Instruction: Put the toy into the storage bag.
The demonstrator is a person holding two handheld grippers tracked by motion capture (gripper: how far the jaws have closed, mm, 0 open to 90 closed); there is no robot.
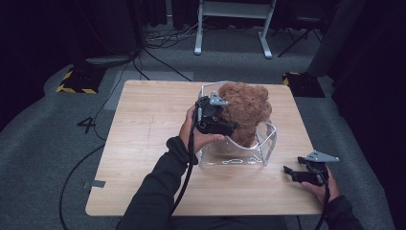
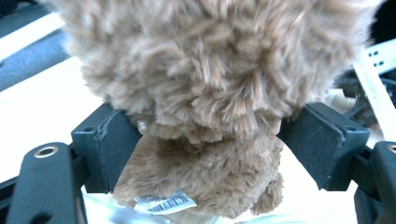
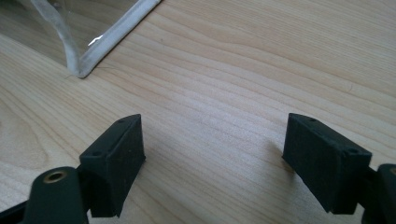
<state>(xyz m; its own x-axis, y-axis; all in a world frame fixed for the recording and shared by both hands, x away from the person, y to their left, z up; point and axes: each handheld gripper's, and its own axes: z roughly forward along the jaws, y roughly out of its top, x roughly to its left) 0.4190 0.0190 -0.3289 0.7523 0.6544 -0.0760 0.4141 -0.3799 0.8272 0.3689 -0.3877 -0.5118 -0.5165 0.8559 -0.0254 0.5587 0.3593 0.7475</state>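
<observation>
My table (image 1: 143,143) and what sits on it

It is a square top of pale wood grain standing on grey carpet. A clear plastic bin (image 1: 268,143) rests straight on the wood, just ahead of my left tongs (image 1: 225,125) and off to the left of my right tongs (image 1: 288,172); its rounded corner edge (image 3: 88,65) meets the boards beyond my right jaws. The wood on my side of the bin lies bare.

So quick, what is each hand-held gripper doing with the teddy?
Left hand-held gripper: open, teddy between its jaws.
Right hand-held gripper: open, holding nothing.
</observation>
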